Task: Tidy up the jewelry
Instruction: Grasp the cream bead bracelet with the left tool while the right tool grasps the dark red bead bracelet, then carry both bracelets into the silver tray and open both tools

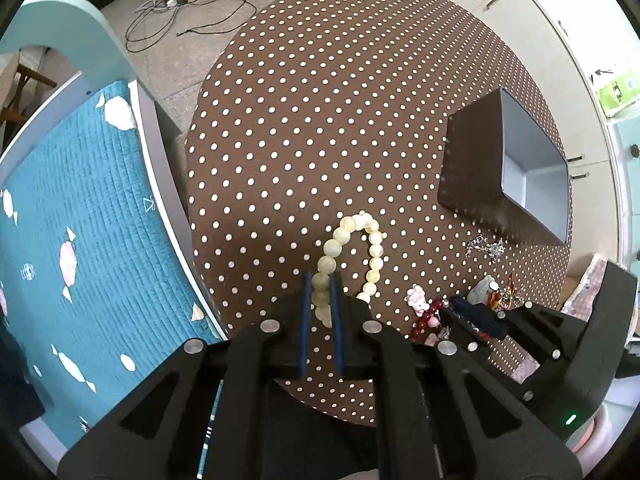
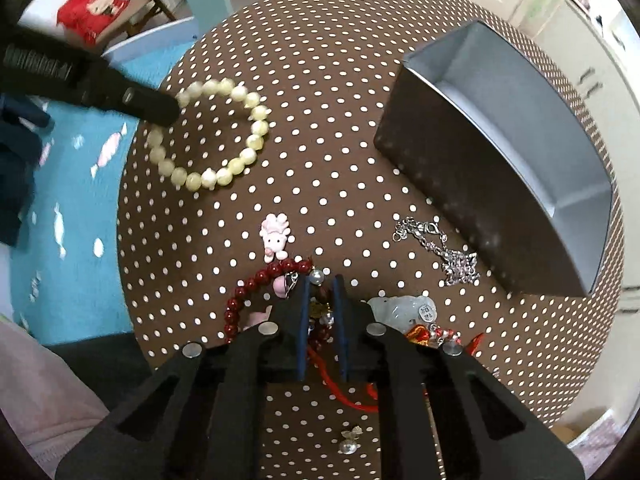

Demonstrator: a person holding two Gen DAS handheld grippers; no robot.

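Observation:
A cream bead bracelet (image 1: 374, 248) lies on the round polka-dot table (image 1: 320, 100); it also shows in the right wrist view (image 2: 256, 128). My left gripper (image 1: 320, 284) is shut on the near beads of this bracelet. My right gripper (image 2: 323, 284) is closed around the dark red bead bracelet (image 2: 240, 300) with a pearl and charm between its fingers. An open dark box (image 2: 500, 140) with a grey inside stands at the right; it also shows in the left wrist view (image 1: 520, 176). A silver chain (image 2: 444, 248), a pink charm (image 2: 274, 240) and a pale jade pendant (image 2: 400, 306) lie on the table.
A teal quilted chair seat (image 1: 80, 240) stands left of the table. A red cord with ornaments (image 2: 436, 336) lies near the jade pendant. A small clear earring (image 2: 350, 440) lies at the near table edge. White cabinets (image 1: 540, 20) stand beyond the table.

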